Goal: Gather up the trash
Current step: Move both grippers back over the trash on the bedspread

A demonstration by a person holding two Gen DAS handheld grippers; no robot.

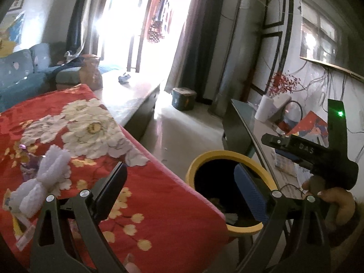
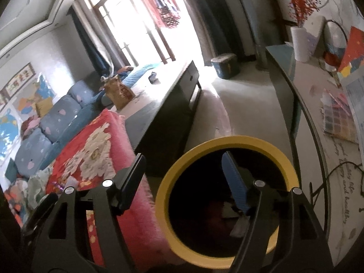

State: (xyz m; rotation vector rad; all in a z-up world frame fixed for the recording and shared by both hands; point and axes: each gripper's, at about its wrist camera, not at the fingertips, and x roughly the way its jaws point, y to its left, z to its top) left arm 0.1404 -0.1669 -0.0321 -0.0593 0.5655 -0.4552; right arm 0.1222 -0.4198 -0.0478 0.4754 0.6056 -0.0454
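Over the yellow-rimmed bin (image 2: 224, 204), mouth up, both tongs (image 1: 182, 193) (image 2: 185, 182) gape empty; white fuzzy scrap (image 1: 41, 182) lies slantwise.

We are in a home's living room: a blue sofa (image 2: 56, 118), curtained balcony doors (image 1: 136, 22), and a standing air conditioner (image 1: 238, 52).

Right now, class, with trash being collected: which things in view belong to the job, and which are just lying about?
Belong to the job:
yellow-rimmed bin
left gripper, open
right gripper, open
white fluffy scrap

Just lying about:
red floral blanket
blue sofa
paper roll
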